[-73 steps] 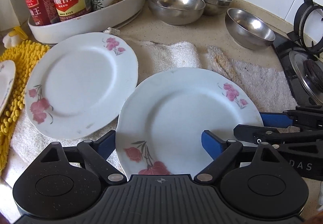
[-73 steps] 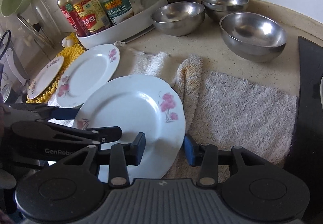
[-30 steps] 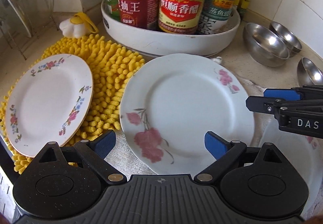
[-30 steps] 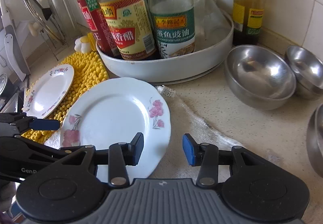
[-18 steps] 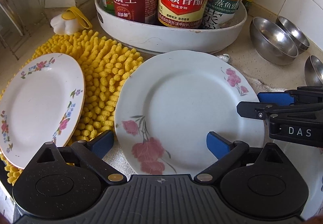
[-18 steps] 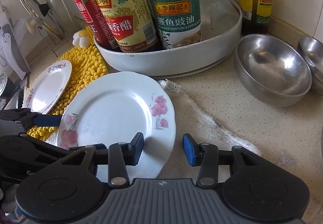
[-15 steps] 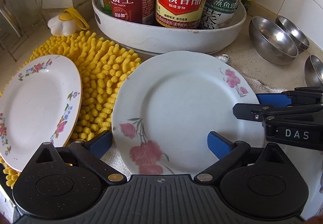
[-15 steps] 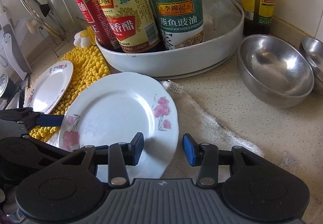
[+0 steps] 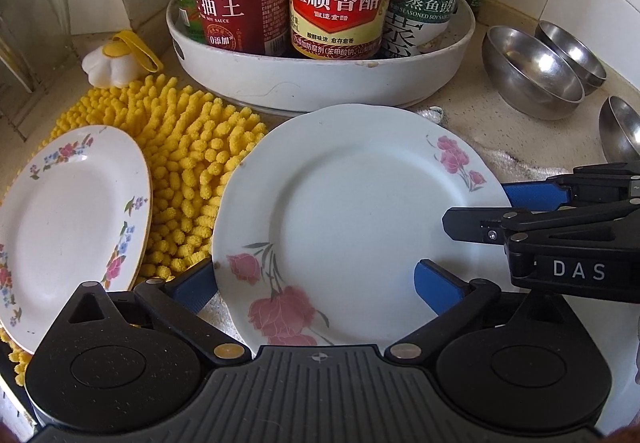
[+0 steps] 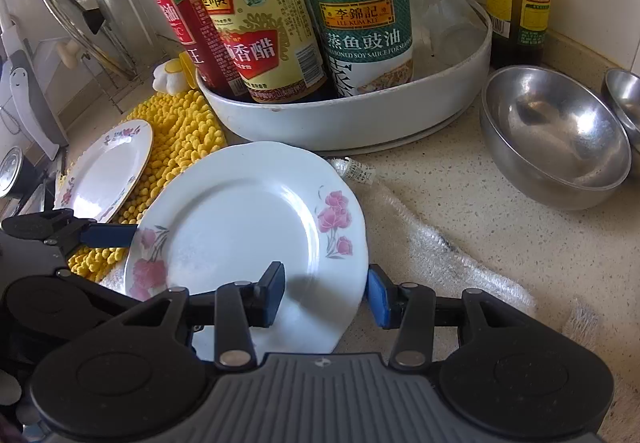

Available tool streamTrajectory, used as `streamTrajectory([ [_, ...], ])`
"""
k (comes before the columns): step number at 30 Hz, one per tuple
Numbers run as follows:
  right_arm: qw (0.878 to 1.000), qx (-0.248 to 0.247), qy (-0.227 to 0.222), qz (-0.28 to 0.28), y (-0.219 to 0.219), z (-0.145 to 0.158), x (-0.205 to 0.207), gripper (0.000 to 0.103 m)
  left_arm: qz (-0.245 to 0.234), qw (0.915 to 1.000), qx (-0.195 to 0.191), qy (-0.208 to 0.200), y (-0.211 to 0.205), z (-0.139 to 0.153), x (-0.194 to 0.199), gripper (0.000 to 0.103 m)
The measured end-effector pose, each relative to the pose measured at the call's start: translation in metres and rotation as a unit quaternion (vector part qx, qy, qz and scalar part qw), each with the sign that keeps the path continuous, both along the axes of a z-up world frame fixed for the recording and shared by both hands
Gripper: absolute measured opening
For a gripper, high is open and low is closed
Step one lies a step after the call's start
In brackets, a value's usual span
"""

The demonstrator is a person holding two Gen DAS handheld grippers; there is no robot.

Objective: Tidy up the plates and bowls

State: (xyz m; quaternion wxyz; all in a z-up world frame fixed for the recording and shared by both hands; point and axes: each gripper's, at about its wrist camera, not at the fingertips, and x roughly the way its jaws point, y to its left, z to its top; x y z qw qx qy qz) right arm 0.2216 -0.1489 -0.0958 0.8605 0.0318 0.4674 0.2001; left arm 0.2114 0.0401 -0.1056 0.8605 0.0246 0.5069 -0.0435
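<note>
- The small-flowered plate (image 9: 68, 219) lies on the yellow mat (image 9: 188, 147) at the far left, its edge overhanging the mat. It is probably the spot where the plates are meant to gather.
- The left gripper (image 9: 312, 275) points steeply down over the near rim of the rose plate (image 9: 352, 211). Its fingers are spread as wide as they go and have just been opening. One is outside the plate's left rim and the other over its well, and neither presses on it — my guess is that it is sizing up a hold.
- The rose plate lies flat between the mat and the towel (image 10: 452, 263), just in front of the white tray (image 9: 320, 83) that keeps the sauce bottles together.
- The right gripper (image 10: 325, 283) straddles the same plate's right rim, with one finger above the well and one just beyond the edge. Its fingers are partly apart, have just eased a little wider, and clamp nothing.
- The steel bowls (image 9: 532, 75) sit on the counter to the right, near each other but not nested, so they still need sorting.
- Count: two plates are clear to see, and a white sliver at the left camera's lower right edge is too little to identify. There are three bowls, one tray with three labelled bottles at its front, and two grippers.
</note>
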Motion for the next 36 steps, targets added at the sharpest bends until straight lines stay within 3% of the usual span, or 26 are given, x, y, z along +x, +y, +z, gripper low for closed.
streamTrajectory([
  [25,0.998,0.042,-0.035,0.006,-0.009,0.03,-0.026,0.05,0.001,0.9997,0.016,-0.021,-0.006,0.018,-0.012,0.1],
  [26,0.999,0.04,-0.031,0.007,-0.007,0.032,-0.027,0.05,0.0,0.9996,0.016,-0.024,-0.006,0.019,-0.014,0.097],
  [27,0.999,0.033,-0.025,0.003,-0.005,0.033,-0.026,0.05,-0.015,0.9994,-0.001,-0.03,-0.007,0.022,-0.017,0.087],
  [29,1.0,0.01,-0.02,-0.011,-0.003,0.029,-0.024,0.05,-0.044,0.9984,-0.025,-0.026,-0.018,0.029,-0.022,0.084],
  [31,1.0,0.015,-0.007,-0.022,-0.009,0.021,-0.022,0.05,-0.06,0.9968,0.021,-0.048,-0.033,0.032,-0.027,0.091],
  [36,0.999,0.016,0.019,-0.026,-0.015,0.002,-0.02,0.05,-0.022,0.999,-0.03,-0.026,0.001,0.03,-0.03,0.093],
])
